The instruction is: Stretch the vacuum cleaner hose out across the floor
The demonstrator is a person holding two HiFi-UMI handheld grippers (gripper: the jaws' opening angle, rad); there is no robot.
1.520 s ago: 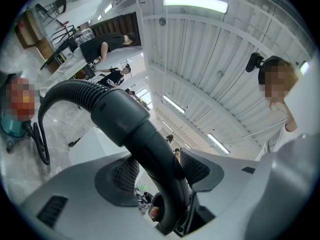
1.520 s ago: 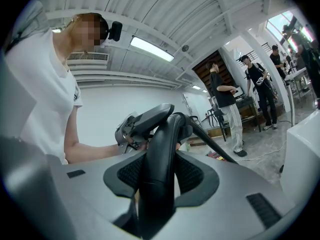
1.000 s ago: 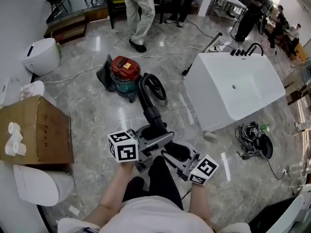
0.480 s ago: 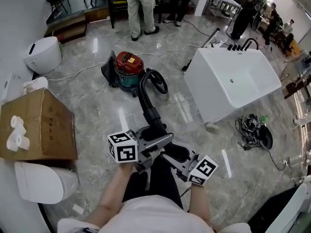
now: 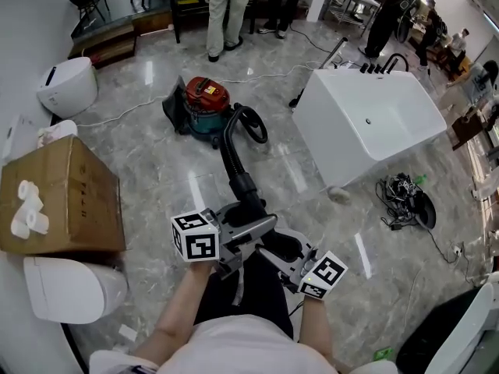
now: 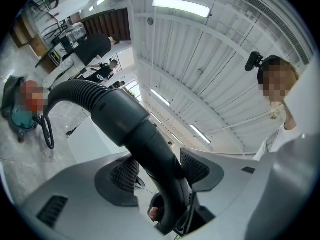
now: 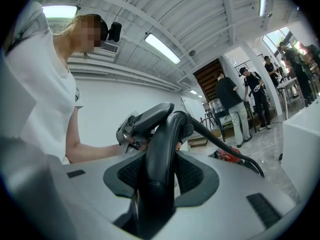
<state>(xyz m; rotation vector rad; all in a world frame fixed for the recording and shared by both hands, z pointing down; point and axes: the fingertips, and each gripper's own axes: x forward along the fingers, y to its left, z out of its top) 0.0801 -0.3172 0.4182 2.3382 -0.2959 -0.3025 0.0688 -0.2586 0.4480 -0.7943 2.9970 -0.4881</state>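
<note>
Firmly gripped: black ribbed plastic vacuum hose [image 5: 228,153].
Left hand-held gripper [image 5: 262,226] and right hand-held gripper [image 5: 273,250] each clamped its rigid end.

Black hose [image 5: 231,160] curves from red vacuum [image 5: 204,100], apparently looped.

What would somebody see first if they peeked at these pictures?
Probably the black hose, running up the middle of the floor from the two grippers to the red vacuum cleaner. The left gripper and right gripper both clamp its thick end at the bottom of the head view. The big white bathtub on the right also stands out.
</note>
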